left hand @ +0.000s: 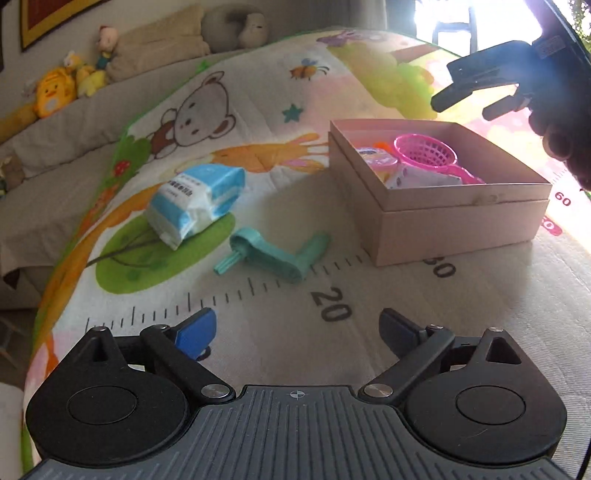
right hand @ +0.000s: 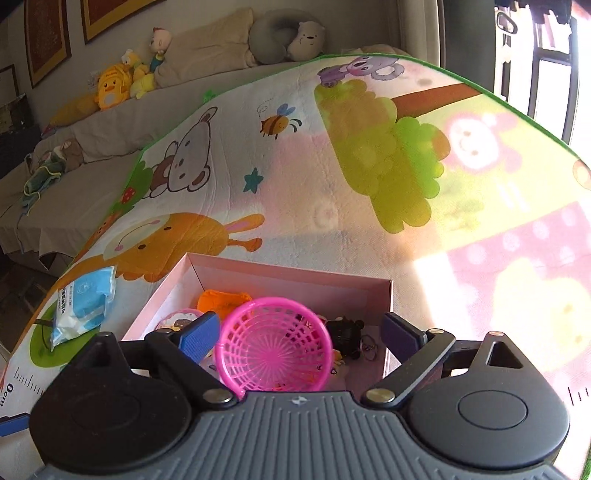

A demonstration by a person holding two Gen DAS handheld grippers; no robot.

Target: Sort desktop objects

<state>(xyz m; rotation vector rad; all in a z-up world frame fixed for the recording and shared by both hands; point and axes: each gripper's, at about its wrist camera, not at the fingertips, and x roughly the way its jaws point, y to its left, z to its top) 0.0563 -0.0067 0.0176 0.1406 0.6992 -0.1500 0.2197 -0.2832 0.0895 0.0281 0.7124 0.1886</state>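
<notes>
A pink cardboard box (left hand: 461, 225) stands on the play mat and holds a pink plastic basket (left hand: 424, 151), an orange piece (right hand: 221, 301), a small black item (right hand: 345, 332) and other small toys. A teal plastic crank handle (left hand: 273, 254) and a blue-and-white tissue pack (left hand: 195, 201) lie on the mat left of the box. My left gripper (left hand: 297, 330) is open and empty, low over the mat in front of the handle. My right gripper (right hand: 299, 336) is open and empty above the box (right hand: 166, 291), over the basket (right hand: 273, 345); it also shows in the left wrist view (left hand: 476, 99).
The cartoon play mat (left hand: 258, 122) with a printed ruler covers a raised surface. Behind it runs a grey sofa (right hand: 92, 147) with plush toys (right hand: 110, 88) and a neck pillow (right hand: 284, 33). A bright window (right hand: 546, 74) is at the right.
</notes>
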